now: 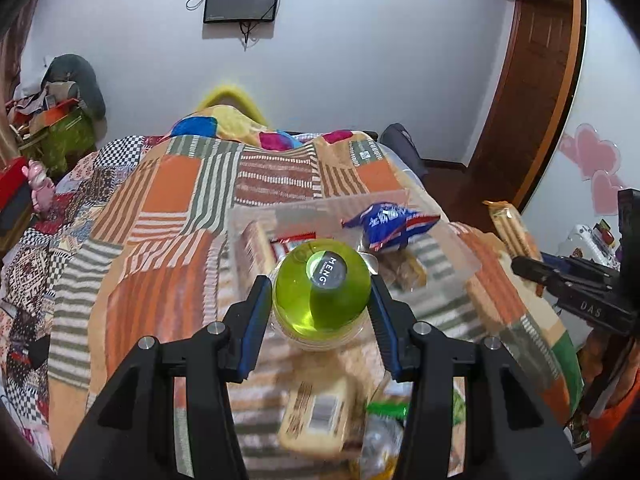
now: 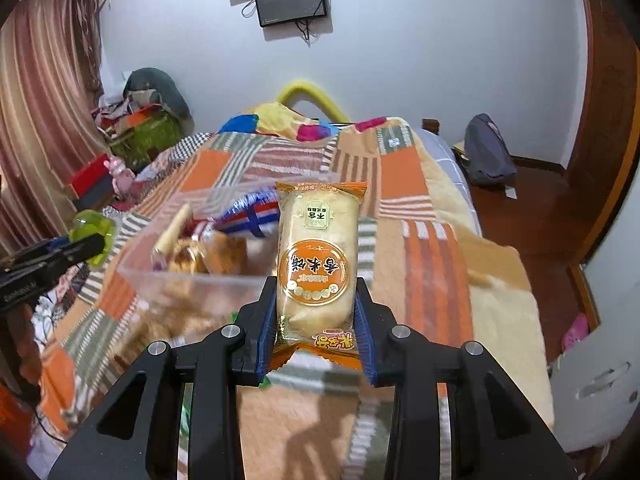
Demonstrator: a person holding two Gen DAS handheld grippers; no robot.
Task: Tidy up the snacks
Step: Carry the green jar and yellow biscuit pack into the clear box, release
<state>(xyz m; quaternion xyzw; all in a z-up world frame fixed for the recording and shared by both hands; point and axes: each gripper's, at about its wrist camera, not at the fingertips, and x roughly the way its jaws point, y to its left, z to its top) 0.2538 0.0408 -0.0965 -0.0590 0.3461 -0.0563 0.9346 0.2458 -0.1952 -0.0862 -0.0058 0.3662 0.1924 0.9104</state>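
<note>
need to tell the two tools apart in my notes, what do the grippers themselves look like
They match. The left gripper and right gripper each have a black angular frame with triangular cut-outs, round silver bolt heads at the pivots, and ribbed blue pads lining the fingers. White lettering runs along the side of each. No cables or sleeves are clearly visible.

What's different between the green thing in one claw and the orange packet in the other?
The green jelly cup is round, see-through and hard-looking with a dark label on top; the orange snack packet is long, soft and opaque with printed writing. The cup is pinched across its widest part by the left gripper; the packet is pinched near its lower end by the right gripper, so most of it sticks out. Both are held above the bed's patchwork blanket.
</note>
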